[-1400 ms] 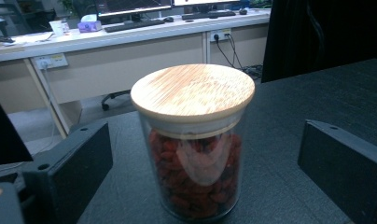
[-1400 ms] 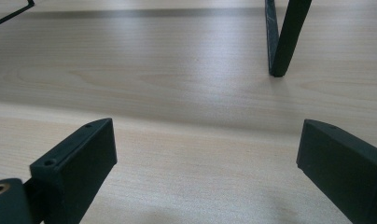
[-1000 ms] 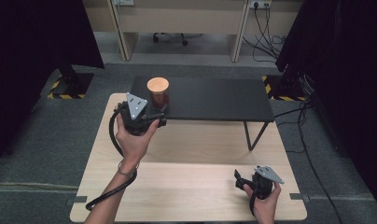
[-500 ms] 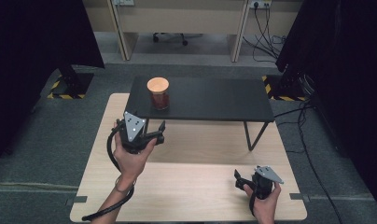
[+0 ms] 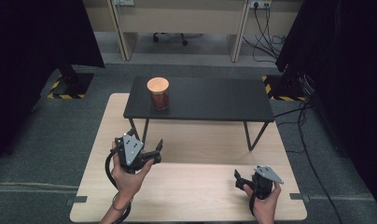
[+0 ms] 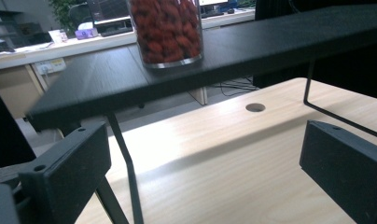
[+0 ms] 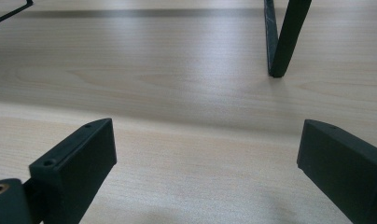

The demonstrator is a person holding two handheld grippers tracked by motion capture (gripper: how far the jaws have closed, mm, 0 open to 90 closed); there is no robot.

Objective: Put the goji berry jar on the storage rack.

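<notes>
While both hand-held grippers, left (image 5: 149, 151) and right (image 5: 240, 179), gape empty over bare tabletop (image 5: 196, 191), the jar (image 5: 158, 93) stands near the shelf's (image 5: 210, 98) left edge.

1. The table (image 5: 98, 186) is bare between the left gripper (image 5: 151, 151) and the right gripper (image 5: 240, 179).
2. The shelf (image 5: 214, 100) spans the far side; its legs (image 5: 144, 130) bound the open gap beneath.
3. A jar (image 5: 158, 93) stands on the shelf's left end; the rest of its top is free.
</notes>
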